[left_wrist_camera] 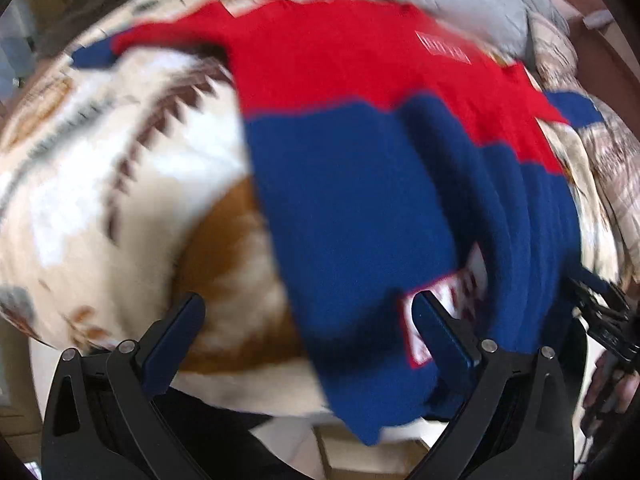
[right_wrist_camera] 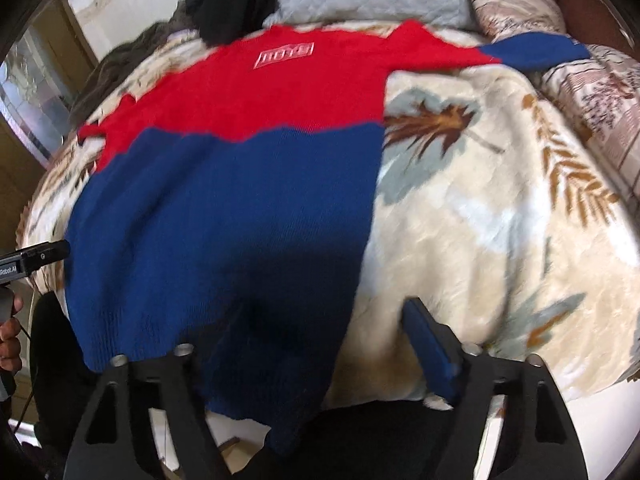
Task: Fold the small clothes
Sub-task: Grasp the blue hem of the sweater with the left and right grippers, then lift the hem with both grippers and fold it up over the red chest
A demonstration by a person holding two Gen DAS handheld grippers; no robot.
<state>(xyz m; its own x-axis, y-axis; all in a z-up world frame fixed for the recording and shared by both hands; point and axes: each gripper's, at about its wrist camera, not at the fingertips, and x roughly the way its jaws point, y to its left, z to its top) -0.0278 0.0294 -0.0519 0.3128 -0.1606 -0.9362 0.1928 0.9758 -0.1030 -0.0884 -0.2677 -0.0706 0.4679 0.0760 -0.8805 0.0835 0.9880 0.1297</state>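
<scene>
On the bed, a red-and-blue sweater (right_wrist_camera: 240,184) lies spread face up over a leaf-print blanket (right_wrist_camera: 500,208), red chest and logo patch (right_wrist_camera: 285,55) at the far end, blue hem hanging off the near edge. One sleeve (right_wrist_camera: 532,53) stretches out far right; the other sleeve (left_wrist_camera: 96,54) shows far left in the left wrist view. Pillows (right_wrist_camera: 516,4) sit at the far end, clear of the work.

Left gripper (left_wrist_camera: 310,312) hangs over the near left hem corner, jaws spread wide, left finger (left_wrist_camera: 176,340) over bare blanket, right finger (left_wrist_camera: 444,340) over the blue knit by a white hem tag (left_wrist_camera: 460,292). Nothing pinched yet. Right gripper (right_wrist_camera: 308,340) sits over the near right hem corner, jaws parted too, right finger (right_wrist_camera: 430,348) off the cloth over blanket, left one over the knit; hard to say if the pads touch fabric, but no clamp visible. Both views are blurred.

Step in hand, as I judge it: take both hem corners for a hem-to-collar fold. To do it well:
- straddle each side edge so one pad goes under the hem, one on top
- catch both knit layers, not the plush blanket beneath
- grip level on both sides, so the fold line runs straight
- keep the tag out of the left pinch

Risk: thick knit slips, or blanket pile gets grabbed along.
</scene>
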